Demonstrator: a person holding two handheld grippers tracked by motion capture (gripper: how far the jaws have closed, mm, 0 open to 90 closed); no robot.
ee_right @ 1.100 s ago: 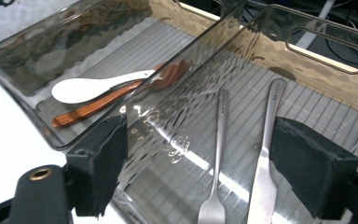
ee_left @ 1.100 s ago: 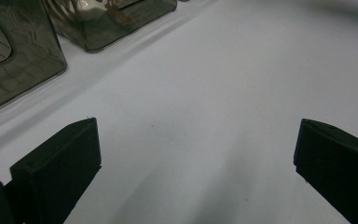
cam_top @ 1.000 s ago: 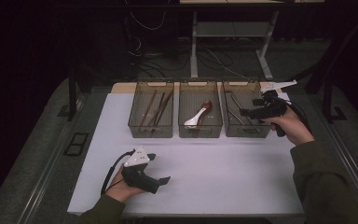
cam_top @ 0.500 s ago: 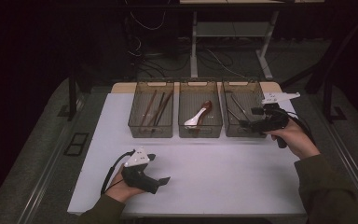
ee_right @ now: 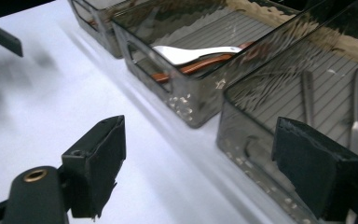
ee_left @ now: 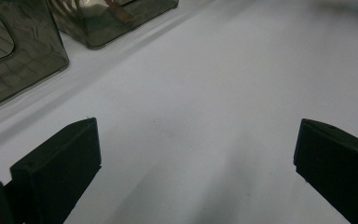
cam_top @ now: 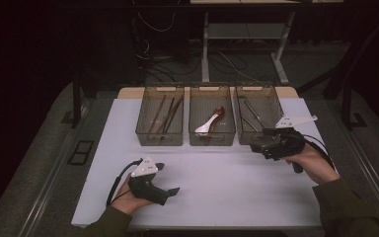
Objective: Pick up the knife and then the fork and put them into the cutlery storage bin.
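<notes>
Three smoky clear bins stand in a row at the back of the white table point(cam_top: 227, 182). The left bin point(cam_top: 159, 133) holds brown chopsticks point(cam_top: 164, 112). A white spoon point(cam_top: 208, 124) and a brown spoon point(cam_top: 218, 112) lie in the middle bin point(cam_top: 211, 136). The right bin point(cam_top: 249, 138) holds metal utensils point(ee_right: 307, 95). My right gripper point(cam_top: 260, 142) hovers just in front of the right bin, open and empty, its jaws wide apart point(ee_right: 200, 172). My left gripper point(cam_top: 167, 178) is low over the table near the front left, open with nothing between its jaws point(ee_left: 196, 172).
A dark metal frame and cables lie on the floor behind the table. Bare white tabletop stretches between the two grippers and in front of the bins. The left and middle bins' corners show in the left gripper view point(ee_left: 23, 51).
My right gripper has pulled back from above the right bin to just in front of it, lower and nearer the person. The left gripper has stayed put.
</notes>
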